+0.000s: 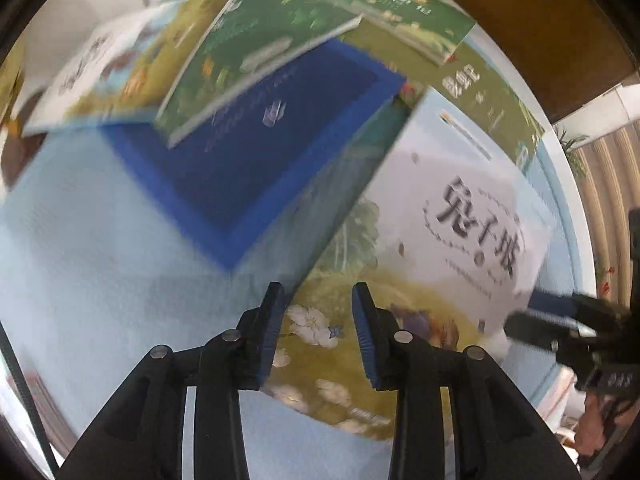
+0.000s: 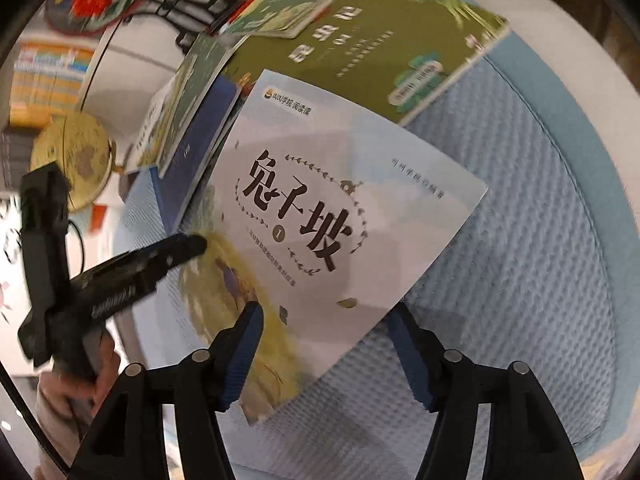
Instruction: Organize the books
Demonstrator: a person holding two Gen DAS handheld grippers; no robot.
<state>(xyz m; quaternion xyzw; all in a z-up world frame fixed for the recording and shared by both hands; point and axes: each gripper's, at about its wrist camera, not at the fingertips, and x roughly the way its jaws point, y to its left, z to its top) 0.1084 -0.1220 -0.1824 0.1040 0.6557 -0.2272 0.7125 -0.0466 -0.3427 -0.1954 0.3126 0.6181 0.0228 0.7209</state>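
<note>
Right gripper (image 2: 324, 344) up close, jaws spread wide astride the pale book's (image 2: 340, 216) near corner, not pinching. Left gripper (image 1: 318, 336), parted and empty, hangs above that book's opposite flowered edge, nearer the blue book (image 1: 256, 152).

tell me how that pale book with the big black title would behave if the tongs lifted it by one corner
The pale book looks thin and soft-covered, so it would probably droop rather than stay flat. Its cover seems smooth, so it may slip between the pads. It also rests partly on the blue book, so pushing it could shift that one.
</note>
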